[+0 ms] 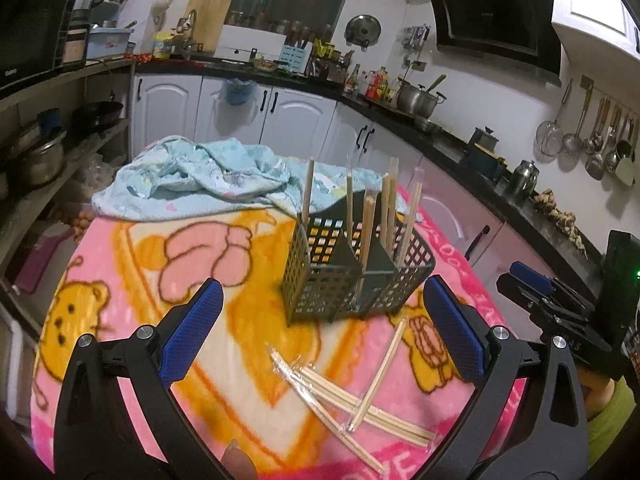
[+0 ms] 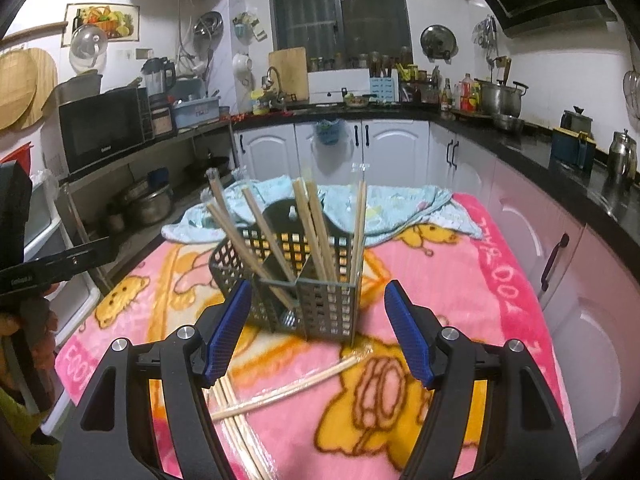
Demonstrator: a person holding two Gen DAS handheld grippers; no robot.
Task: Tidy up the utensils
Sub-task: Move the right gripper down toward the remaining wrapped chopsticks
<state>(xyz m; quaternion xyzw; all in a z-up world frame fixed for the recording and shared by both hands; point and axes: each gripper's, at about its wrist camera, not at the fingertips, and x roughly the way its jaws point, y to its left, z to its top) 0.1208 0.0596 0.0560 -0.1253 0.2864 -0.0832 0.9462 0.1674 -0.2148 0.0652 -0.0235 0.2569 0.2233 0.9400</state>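
Note:
A dark green perforated utensil basket (image 1: pixel 352 276) (image 2: pixel 296 280) stands on the pink cartoon blanket, with several wrapped wooden chopstick pairs (image 1: pixel 368 220) (image 2: pixel 316 228) standing upright in its compartments. More wrapped chopsticks (image 1: pixel 360 396) (image 2: pixel 280 380) lie crossed on the blanket in front of the basket. My left gripper (image 1: pixel 320 328) hovers open above the loose chopsticks, nothing between its blue pads. My right gripper (image 2: pixel 318 332) is open too, its fingers either side of the basket's near corner without touching it. It also shows at the right edge of the left wrist view (image 1: pixel 536 284).
A crumpled light blue cloth (image 1: pixel 200 176) (image 2: pixel 360 204) lies behind the basket. White cabinets (image 2: pixel 340 148), a black counter with pots and bottles, a microwave (image 2: pixel 104 128) and shelves with pans surround the blanket-covered table (image 1: pixel 120 272). A person's hand (image 2: pixel 28 316) holds the other gripper at left.

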